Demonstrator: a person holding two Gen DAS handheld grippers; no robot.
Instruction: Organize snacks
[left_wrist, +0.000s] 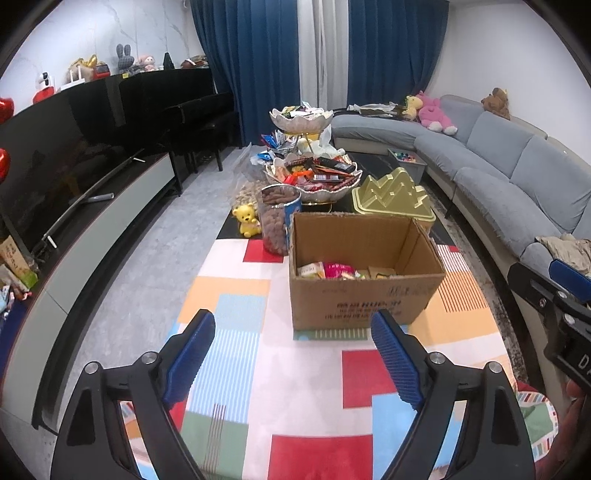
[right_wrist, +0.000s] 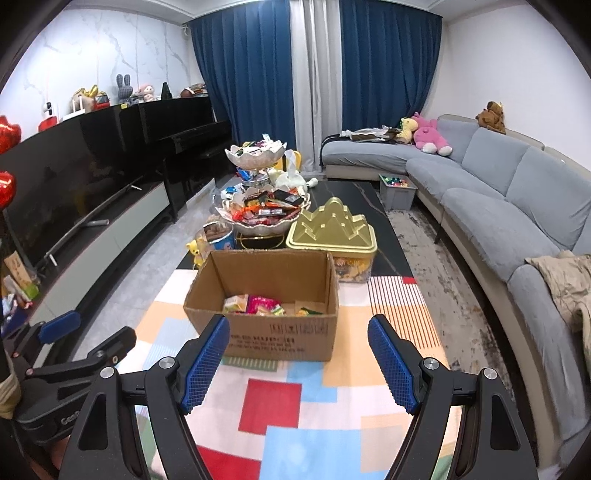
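An open cardboard box stands on the patchwork-covered table; several snack packets lie in its bottom. It also shows in the right wrist view, with the packets inside. Behind it stands a two-tier bowl stand heaped with snacks, also in the right wrist view. My left gripper is open and empty, in front of the box. My right gripper is open and empty, just short of the box's near wall.
A clear jar of brown snacks, a yellow bear figure and a gold mountain-shaped tin stand behind the box. A grey sofa runs along the right. A TV on a low cabinet lines the left.
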